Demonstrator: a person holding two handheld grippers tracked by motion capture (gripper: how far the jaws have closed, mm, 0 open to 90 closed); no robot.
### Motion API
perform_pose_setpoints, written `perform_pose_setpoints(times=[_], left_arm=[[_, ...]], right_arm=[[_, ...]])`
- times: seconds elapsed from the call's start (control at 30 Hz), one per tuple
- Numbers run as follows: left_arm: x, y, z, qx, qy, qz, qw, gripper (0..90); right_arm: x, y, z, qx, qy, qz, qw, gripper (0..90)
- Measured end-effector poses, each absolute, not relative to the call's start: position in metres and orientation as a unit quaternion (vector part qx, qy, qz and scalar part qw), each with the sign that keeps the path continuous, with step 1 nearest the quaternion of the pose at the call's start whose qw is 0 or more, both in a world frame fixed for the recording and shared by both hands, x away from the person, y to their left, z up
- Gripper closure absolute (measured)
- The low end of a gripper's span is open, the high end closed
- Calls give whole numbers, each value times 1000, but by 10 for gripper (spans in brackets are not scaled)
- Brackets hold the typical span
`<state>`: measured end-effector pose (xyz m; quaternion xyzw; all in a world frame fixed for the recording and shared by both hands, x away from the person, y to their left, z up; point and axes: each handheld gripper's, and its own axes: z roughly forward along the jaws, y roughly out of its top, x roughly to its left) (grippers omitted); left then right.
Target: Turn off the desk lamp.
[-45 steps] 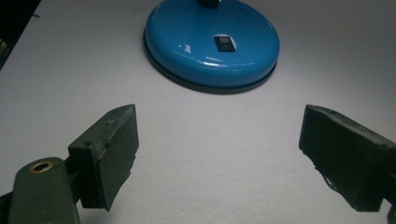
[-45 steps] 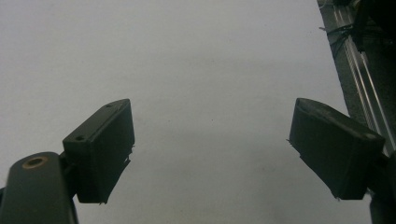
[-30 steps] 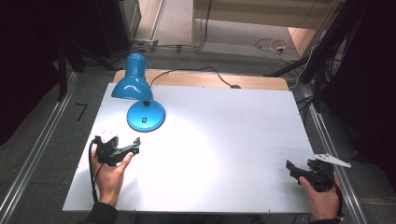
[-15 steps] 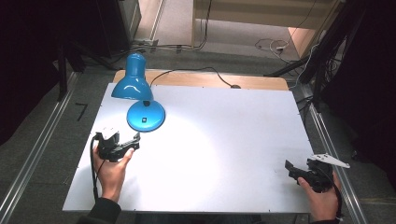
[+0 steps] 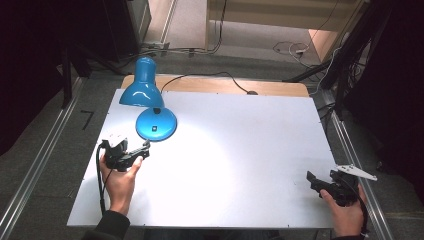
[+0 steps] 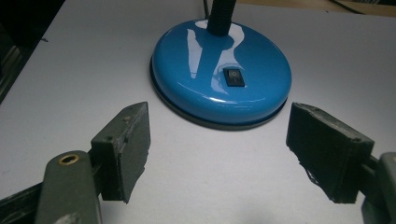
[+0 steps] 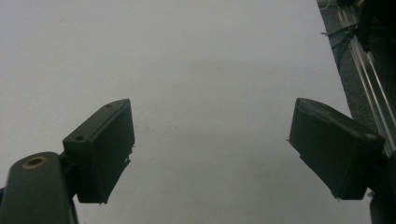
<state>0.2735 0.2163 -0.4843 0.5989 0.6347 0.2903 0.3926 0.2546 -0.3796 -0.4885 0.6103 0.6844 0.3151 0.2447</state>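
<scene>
A blue desk lamp (image 5: pixel 156 125) stands lit at the table's back left, its shade (image 5: pixel 141 92) tilted over the round base. In the left gripper view the base (image 6: pixel 205 88) with its black rocker switch (image 6: pixel 234 77) lies just ahead of my left gripper (image 6: pixel 219 140). That gripper (image 5: pixel 144 149) sits a short way in front of the base, open. Its jaws have just been closing a little, with nothing between them. My right gripper (image 5: pixel 311 179) rests near the front right corner, open and empty, over bare table (image 7: pixel 210 144).
The white table (image 5: pixel 250 140) carries a bright pool of lamplight in its middle. The lamp's black cord (image 5: pixel 210 76) runs off the back edge. Metal rails (image 5: pixel 350 150) and dark floor flank both sides.
My left gripper has edged slightly toward the lamp base. The right gripper has stayed where it was.
</scene>
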Motion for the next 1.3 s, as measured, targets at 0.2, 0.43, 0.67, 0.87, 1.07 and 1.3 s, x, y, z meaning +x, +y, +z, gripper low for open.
perform_pose_setpoints(times=[0.2, 0.43, 0.67, 0.87, 1.07, 1.3], left_arm=[[277, 214, -483, 597, 635, 294, 393, 224], [283, 210, -482, 601, 632, 293, 391, 223], [291, 205, -484, 606, 634, 288, 385, 235], [296, 204, -486, 605, 633, 288, 387, 266], [300, 206, -486, 593, 640, 293, 390, 293], [308, 203, -485, 599, 638, 293, 384, 357]], right_arm=[[254, -382, -489, 611, 683, 314, 246, 126], [255, -382, -489, 609, 685, 316, 246, 126], [255, -382, -489, 612, 684, 314, 243, 126], [256, -381, -490, 610, 687, 313, 242, 126], [256, -381, -490, 610, 687, 313, 241, 126], [256, -381, -491, 612, 686, 312, 239, 126]])
